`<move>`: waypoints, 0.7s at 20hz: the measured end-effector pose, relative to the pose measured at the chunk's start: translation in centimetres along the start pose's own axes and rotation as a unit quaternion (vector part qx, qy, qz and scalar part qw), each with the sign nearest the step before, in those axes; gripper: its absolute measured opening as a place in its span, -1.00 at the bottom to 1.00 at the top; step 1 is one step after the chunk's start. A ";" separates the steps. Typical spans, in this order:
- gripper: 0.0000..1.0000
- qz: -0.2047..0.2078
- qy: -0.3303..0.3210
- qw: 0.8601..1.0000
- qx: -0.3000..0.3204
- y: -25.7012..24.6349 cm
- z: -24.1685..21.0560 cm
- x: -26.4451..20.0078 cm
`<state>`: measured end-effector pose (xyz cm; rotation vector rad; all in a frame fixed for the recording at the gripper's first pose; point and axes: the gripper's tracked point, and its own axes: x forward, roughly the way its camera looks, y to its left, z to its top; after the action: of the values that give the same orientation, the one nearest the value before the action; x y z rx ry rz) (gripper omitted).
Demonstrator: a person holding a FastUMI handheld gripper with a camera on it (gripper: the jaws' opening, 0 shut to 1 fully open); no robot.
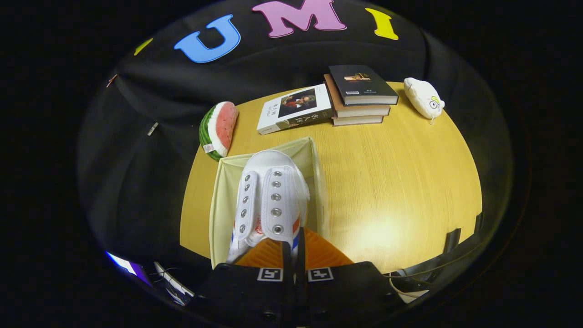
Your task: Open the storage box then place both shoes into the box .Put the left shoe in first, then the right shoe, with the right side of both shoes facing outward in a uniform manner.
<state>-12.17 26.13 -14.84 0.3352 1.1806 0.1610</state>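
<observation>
Fingers of the gripper (294, 255) pinched together on a white shoe (268, 200) over the open storage box (218, 205); lowering it level should keep its side facing outward.

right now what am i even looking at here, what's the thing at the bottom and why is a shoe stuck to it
The camera rides on a hand-held gripper and looks forward along its two fingers, the ridged wedges at the bottom. The fingers are nearly closed on the heel end of a white lace-up shoe, holding it over an open cream fabric storage box. The box sits on a wooden table. Beyond it lie a watermelon-slice plush, a loose book, a stack of three books and a small white plush toy.
</observation>
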 end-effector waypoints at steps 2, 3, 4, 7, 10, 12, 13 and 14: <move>-0.90 -0.010 0.000 1.000 -0.002 0.0 0.0 0.5; -0.89 -0.015 -0.003 1.000 -0.002 -0.1 0.1 0.7; -0.90 -0.022 -0.007 1.000 -0.001 -0.3 0.3 1.0; -0.89 -0.039 -0.005 0.999 -0.003 -0.9 0.1 1.7; -0.50 -0.001 0.007 1.000 0.012 0.5 -0.5 1.8; 0.52 0.007 -0.011 1.000 -0.004 0.8 0.3 1.5; 0.75 0.009 -0.018 1.000 -0.017 0.9 0.8 0.8; 0.96 0.012 -0.028 0.999 -0.031 1.0 1.0 0.6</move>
<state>-10.95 27.05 -14.67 0.2983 1.1151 0.2069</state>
